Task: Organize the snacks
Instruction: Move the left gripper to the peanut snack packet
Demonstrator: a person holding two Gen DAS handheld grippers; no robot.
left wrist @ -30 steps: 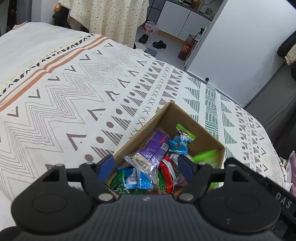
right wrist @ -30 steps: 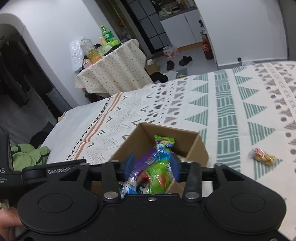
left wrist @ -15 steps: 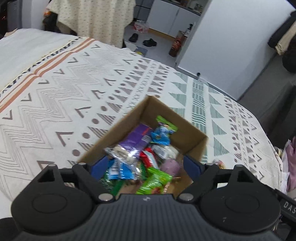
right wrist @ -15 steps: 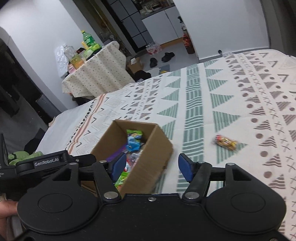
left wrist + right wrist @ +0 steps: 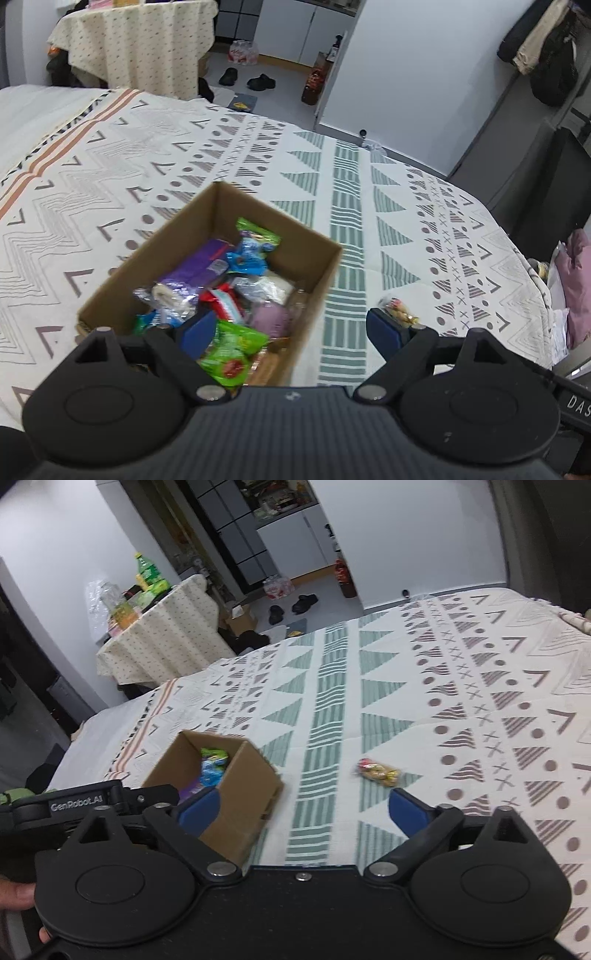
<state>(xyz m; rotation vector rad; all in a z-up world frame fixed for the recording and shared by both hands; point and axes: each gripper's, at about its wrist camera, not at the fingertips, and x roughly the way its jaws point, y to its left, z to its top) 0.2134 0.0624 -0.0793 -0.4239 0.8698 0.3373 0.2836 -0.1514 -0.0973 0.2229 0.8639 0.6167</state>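
An open cardboard box point(image 5: 325, 273) stands on the bed, filled with several snack packs: a green packet point(image 5: 229, 354) at the near end, a purple pack point(image 5: 199, 269) and a blue one point(image 5: 247, 254). My left gripper point(image 5: 291, 328) hovers open over the box's near right corner, holding nothing. In the right wrist view the box point(image 5: 243, 786) is at the lower left. My right gripper point(image 5: 304, 808) is above the blanket to the right of the box, its jaws opening wide with nothing between them. One loose yellow-red snack point(image 5: 378, 771) lies on the blanket just beyond its right finger, also visible as the snack point(image 5: 399, 310).
The bed carries a patterned blanket point(image 5: 351, 192) with room all round the box. Beyond the bed's far edge stand a cloth-covered table point(image 5: 162, 638) with bottles, shoes point(image 5: 260, 82) on the floor and a white wall. A pink cloth point(image 5: 576, 288) lies at the bed's right edge.
The right gripper held a green packet over the box, let it drop in, opened wide and swung right toward the loose snack. The left gripper shifted right along the box.
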